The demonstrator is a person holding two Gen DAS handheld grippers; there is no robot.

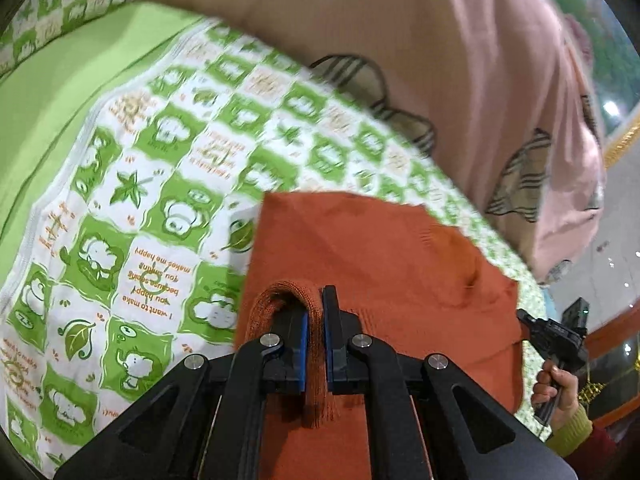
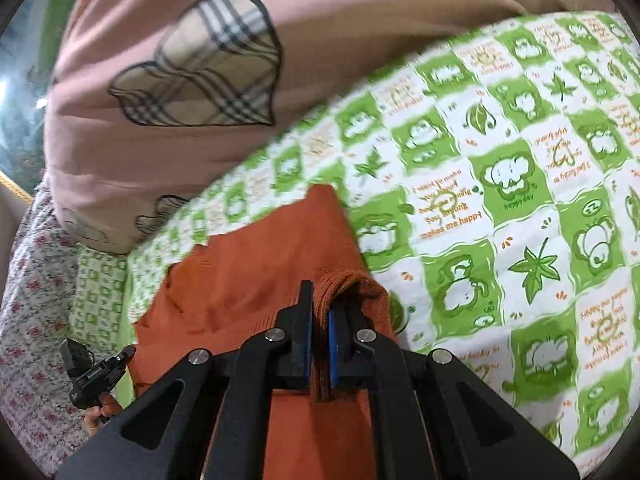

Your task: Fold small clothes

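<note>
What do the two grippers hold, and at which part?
Both hold the orange knit garment: the left gripper and the right gripper each pinch a ribbed edge of it.

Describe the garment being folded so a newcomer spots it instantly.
Start at the green-and-white cartoon sheet covering the bed. Below the pink pillow with plaid hearts lies the garment: the only plain rust-orange knit, its ribbed edge pinched by both grippers.

A white bedsheet printed with green cartoon squares (image 2: pixel 500 208) covers the bed. A pink pillow with plaid heart patches (image 2: pixel 168 92) lies at eleven o'clock, a floral pink-and-white cloth (image 2: pixel 36 280) at eight.
</note>
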